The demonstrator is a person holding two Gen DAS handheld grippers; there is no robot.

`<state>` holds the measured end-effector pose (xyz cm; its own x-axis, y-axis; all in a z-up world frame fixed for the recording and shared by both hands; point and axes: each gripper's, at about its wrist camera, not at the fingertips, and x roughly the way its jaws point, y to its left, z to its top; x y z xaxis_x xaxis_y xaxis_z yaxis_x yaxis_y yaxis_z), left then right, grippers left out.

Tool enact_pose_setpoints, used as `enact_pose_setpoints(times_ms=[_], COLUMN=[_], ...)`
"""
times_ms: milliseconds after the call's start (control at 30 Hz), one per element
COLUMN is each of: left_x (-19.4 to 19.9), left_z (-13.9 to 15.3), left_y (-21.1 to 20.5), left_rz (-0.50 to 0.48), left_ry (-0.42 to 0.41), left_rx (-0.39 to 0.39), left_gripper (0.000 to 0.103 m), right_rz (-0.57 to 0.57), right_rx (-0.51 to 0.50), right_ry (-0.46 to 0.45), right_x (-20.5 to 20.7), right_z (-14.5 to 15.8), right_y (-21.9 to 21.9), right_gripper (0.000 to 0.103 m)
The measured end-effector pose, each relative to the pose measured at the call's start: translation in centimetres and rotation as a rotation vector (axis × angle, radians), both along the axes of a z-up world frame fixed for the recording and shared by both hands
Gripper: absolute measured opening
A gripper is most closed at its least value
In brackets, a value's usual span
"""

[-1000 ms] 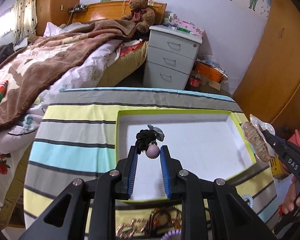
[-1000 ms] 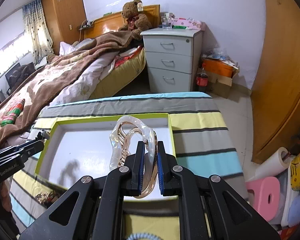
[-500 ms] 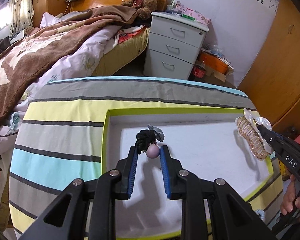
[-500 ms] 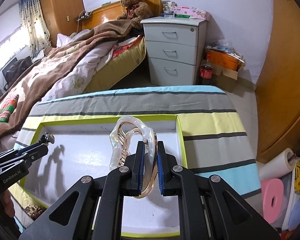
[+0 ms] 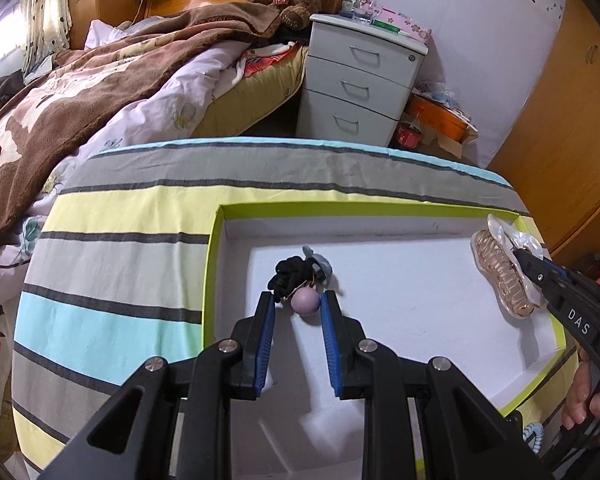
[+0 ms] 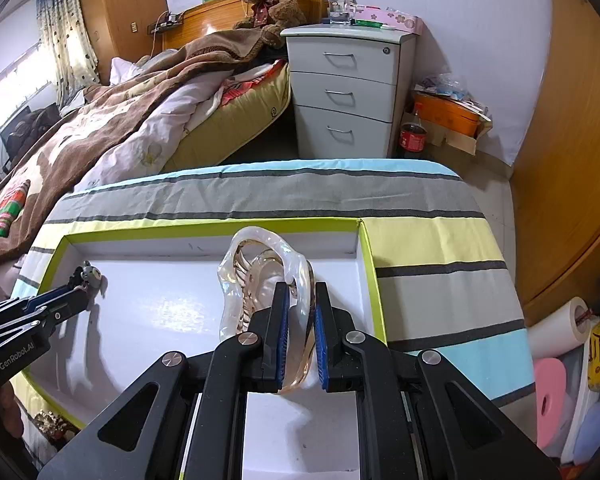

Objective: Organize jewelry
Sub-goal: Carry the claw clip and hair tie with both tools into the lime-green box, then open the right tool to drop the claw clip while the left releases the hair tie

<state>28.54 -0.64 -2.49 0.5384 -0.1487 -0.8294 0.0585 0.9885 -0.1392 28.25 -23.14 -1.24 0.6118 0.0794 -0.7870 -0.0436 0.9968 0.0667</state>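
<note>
Both of my tongs are clamped on something over the white tray (image 5: 420, 360). My left gripper (image 5: 297, 306) has its blue pads drawn in narrow on a hair tie, pinching its lilac bead (image 5: 306, 302) at the very tips, with the black band (image 5: 290, 276) and a small grey charm (image 5: 320, 266) sticking out just past them. That hair tie hangs over the left part of the tray, near the green rim (image 5: 210, 280). My right gripper (image 6: 299, 292) is nearly closed on a clear amber hair claw (image 6: 256, 280), which stands upright between the pads, its curved top reaching beyond my fingertips. In the left view the claw sits at the tray's right side, close to the far right corner, and I cannot tell whether it touches the floor of the tray. Part of my hand (image 5: 580, 404) shows beneath that gripper's handle. Under the tray lies a striped cloth (image 5: 120, 240) in yellow, grey and pale blue. A coiled blue hair tie (image 5: 534, 440) lies just outside the tray's near right edge, and some gold-coloured pieces (image 6: 52, 422) rest beside its near left edge. Beyond the cloth are a bed with a brown blanket (image 6: 100, 136), a teddy bear (image 6: 270, 4) and a grey chest of drawers (image 6: 344, 92).
</note>
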Motion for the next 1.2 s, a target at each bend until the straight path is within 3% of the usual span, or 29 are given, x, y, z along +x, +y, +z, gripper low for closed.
enact_pose_setpoints(times_ms=[167, 467, 567, 633, 700, 1200], left_x=[0.1, 0.2, 0.1, 0.1, 0.0, -2.7], left_z=[-0.2, -0.2, -0.2, -0.1, 0.0, 2.2], left_y=[0.0, -0.3, -0.4, -0.6, -0.7, -0.7], left_rz=[0.008, -0.007, -0.011, -0.015, -0.013, -0.007], left_ry=[0.006, 0.007, 0.009, 0.011, 0.006, -0.032], left_rx=[0.003, 0.003, 0.006, 0.006, 0.012, 0.004], left_gripper=[0.025, 0.037, 0.041, 0.045, 0.050, 0.060], right_rz=[-0.006, -0.003, -0.003, -0.003, -0.002, -0.018], right_rx=[-0.010, -0.015, -0.015, -0.010, 0.000, 0.024], right_ry=[0.010, 0.011, 0.005, 0.000, -0.005, -0.063], right_x=[0.1, 0.1, 0.0, -0.1, -0.2, -2.6], right_z=[-0.3, -0.3, -0.2, -0.1, 0.1, 2.4], right_y=[-0.1, -0.2, -0.1, -0.1, -0.2, -0.3], right_gripper=[0.012, 0.014, 0.020, 0.033, 0.039, 0.041])
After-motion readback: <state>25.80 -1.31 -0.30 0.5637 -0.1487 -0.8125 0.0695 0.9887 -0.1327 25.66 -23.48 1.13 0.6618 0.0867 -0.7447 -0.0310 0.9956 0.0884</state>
